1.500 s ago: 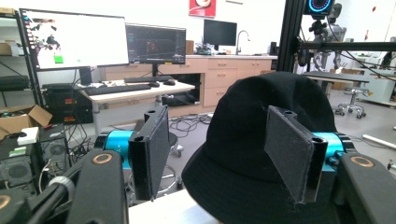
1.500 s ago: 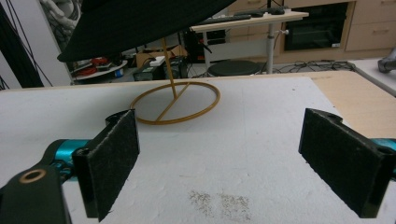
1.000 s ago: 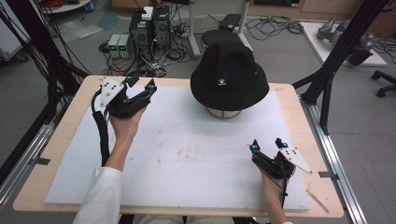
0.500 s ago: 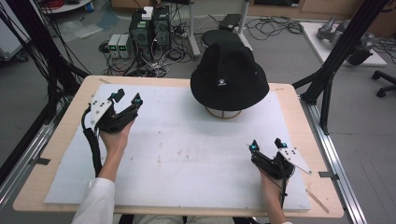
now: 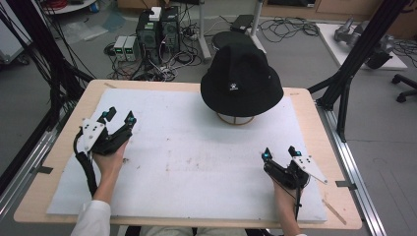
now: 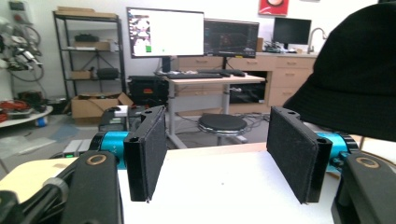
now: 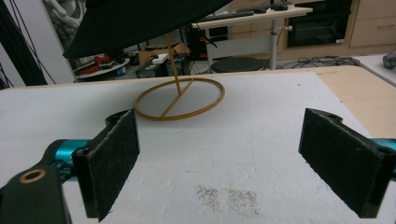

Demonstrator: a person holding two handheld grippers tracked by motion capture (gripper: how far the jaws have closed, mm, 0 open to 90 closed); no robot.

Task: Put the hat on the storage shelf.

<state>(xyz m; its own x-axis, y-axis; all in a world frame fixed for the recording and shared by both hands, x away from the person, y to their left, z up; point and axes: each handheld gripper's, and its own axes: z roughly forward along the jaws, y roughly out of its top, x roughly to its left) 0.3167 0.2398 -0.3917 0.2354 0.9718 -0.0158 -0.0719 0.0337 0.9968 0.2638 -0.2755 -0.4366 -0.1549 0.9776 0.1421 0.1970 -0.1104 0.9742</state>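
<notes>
A black bucket hat [image 5: 241, 78] with a small white emblem sits on a thin gold wire stand [image 5: 236, 118] at the back middle of the table. In the right gripper view the stand's ring base [image 7: 180, 99] lies on the white mat under the hat's brim [image 7: 135, 21]. My left gripper [image 5: 118, 117] rests open at the table's left, apart from the hat, whose brim [image 6: 355, 79] shows at the right of its view. Open too, my right gripper [image 5: 280, 152] sits near the front right with nothing between its pads [image 7: 114, 158].
A white mat [image 5: 187, 147] covers most of the wooden table [image 5: 314, 105]. Dark specks [image 7: 226, 196] mark the mat in front of my right gripper. Black frame posts [image 5: 354, 54] stand at the table's right and left. Computers and cables [image 5: 157, 34] lie on the floor behind.
My left gripper has drawn back from the far left of the table toward the person and a little leftward, staying open. The right gripper and the hat have not moved.
</notes>
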